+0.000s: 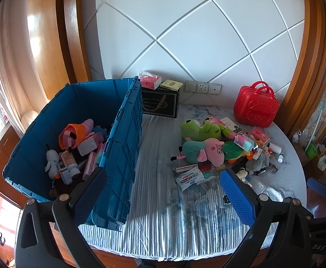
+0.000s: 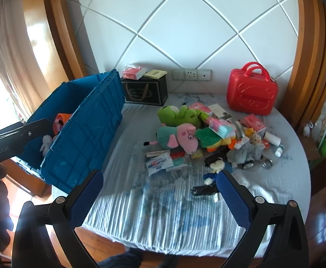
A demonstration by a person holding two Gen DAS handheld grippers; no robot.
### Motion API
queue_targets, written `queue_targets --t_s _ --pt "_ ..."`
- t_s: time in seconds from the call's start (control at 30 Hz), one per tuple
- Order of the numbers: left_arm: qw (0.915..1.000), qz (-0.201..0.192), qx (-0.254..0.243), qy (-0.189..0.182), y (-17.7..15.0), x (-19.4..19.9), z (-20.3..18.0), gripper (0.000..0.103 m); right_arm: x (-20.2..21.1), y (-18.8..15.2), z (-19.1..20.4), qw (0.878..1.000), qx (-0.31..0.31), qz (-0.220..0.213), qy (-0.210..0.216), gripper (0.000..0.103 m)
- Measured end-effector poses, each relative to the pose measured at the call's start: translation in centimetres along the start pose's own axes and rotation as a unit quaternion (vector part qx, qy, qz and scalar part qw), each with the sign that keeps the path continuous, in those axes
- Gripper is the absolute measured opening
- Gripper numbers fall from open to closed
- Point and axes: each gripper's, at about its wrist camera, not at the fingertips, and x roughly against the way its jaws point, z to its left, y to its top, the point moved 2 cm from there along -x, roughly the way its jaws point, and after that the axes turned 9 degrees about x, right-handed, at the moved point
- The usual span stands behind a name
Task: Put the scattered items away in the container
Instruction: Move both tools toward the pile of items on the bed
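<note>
Both my tools hang over the bed, tilted down. My left gripper [image 1: 163, 192] has its blue, dimpled rubber pads spread wide with nothing between them, and my right gripper [image 2: 160, 198] is spread just as wide and bare too.

The big blue ribbed plastic crate [image 1: 122, 138] sits on the left of the striped, crinkly pale bedspread [image 1: 163, 212], its hinged lid flaps standing up. Inside I see a soft white doll [image 1: 52, 162], an orange-hooded plush [image 1: 73, 134], a small bottle and pink packets, all heaped; the crate's near corner is cut off behind my left pad.

To the right lies the scattered pile: a fuzzy green frog plush [image 2: 180, 115], a pink pig plush in a teal dress [image 2: 180, 138] just below it, touching, and a crinkled white-and-blue plastic wipes pack [image 2: 160, 163] nearer me. A small white bear keyring [image 2: 216, 166] sits just beside my right pad, with a black object beneath it that I can't identify. The grey furry lump further right is too tangled to read.

At the back stands a glossy red hard-shell case with two handles [image 2: 252, 93], well apart from the crate.
</note>
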Motion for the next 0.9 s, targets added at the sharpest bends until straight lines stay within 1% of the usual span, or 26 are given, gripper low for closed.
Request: queue_targets --t_s 0.3,0.33,0.37,0.5,0.67,0.73,0.8,0.9 --pt "1.0 0.005 -0.003 -0.002 0.0 -0.9 0.3 0.103 -0.6 0.2 0.0 1.0 0.004 0.005 0.005 0.103" --pt "1.0 0.007 -0.003 -0.002 0.1 -1.1 0.3 0.103 -0.7 0.3 0.1 1.0 0.017 0.006 0.016 0.103" --pt "1.0 0.008 -0.004 -0.003 0.2 -1.3 0.4 0.103 -0.8 0.4 0.2 1.0 0.019 0.008 0.018 0.103" --pt "0.9999 0.013 -0.008 -0.005 0.4 -2.5 0.9 0.103 -1.7 0.6 0.2 1.0 0.013 0.015 0.012 0.103" --pt "0.9983 0.037 -0.016 -0.043 0.6 -5.2 1.3 0.103 -2.8 0.4 0.0 1.0 -0.008 0.018 0.003 0.103" --pt "0.997 0.043 -0.033 -0.054 0.5 -6.5 1.1 0.103 -3.7 -0.1 -0.4 0.999 -0.023 0.026 -0.009 0.103" --pt "0.9953 0.048 -0.051 -0.067 0.3 -7.8 0.9 0.103 -4.5 -0.7 -0.9 0.999 -0.04 0.035 -0.013 0.103" --pt "0.9902 0.067 -0.081 -0.092 -0.5 -10.7 0.6 0.103 -6.0 -2.1 -1.7 0.996 -0.068 0.053 -0.031 0.103"
